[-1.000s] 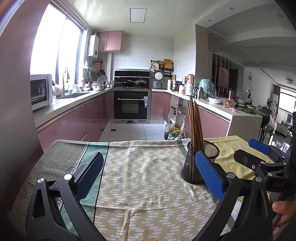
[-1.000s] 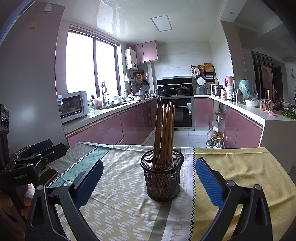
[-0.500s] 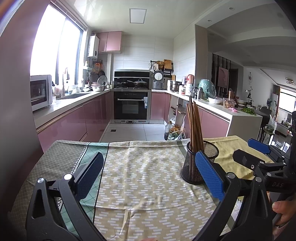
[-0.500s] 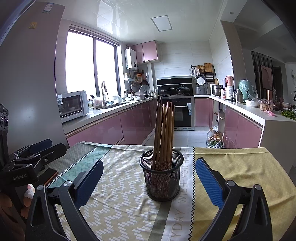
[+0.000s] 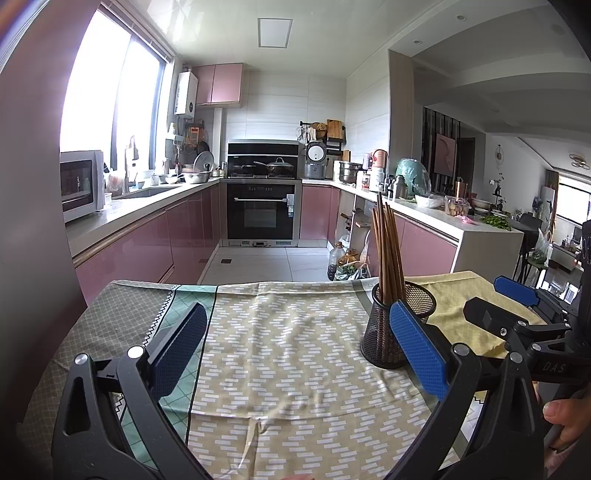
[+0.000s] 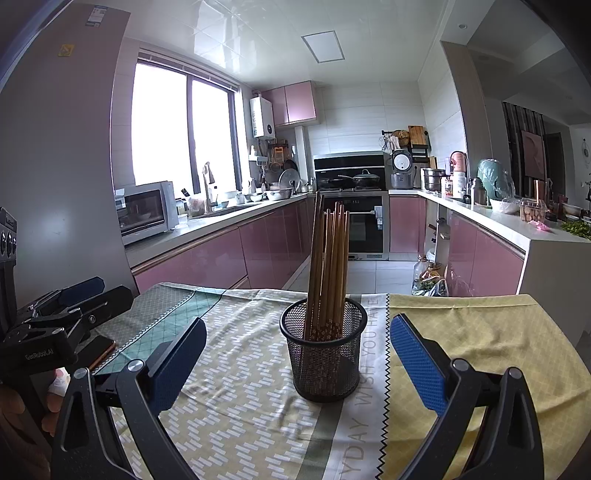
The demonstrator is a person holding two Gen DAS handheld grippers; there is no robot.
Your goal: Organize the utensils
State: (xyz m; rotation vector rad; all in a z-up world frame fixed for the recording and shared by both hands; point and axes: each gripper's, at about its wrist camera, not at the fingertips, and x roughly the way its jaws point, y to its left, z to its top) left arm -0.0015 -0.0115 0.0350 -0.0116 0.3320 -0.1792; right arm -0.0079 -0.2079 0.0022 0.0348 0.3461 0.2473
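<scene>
Chopsticks (image 6: 327,273) stand in the cup (image 6: 320,360); we judge little is left to sort.
Left claw (image 5: 295,352) and right claw (image 6: 295,363) gape wide, empty; cup mid-table (image 6: 480,332), just beyond our right claw. Next: check for strays.

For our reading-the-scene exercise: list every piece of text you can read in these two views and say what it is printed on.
"WISH YOU HAVE" and, cut off, "YDAY": on the tablecloth.
"GenRobot.AI": on the left gripper, seen from the right wrist.
"DAS": on the right gripper, seen from the left wrist.
Fridge stickers and oven label: too small to read.
</scene>
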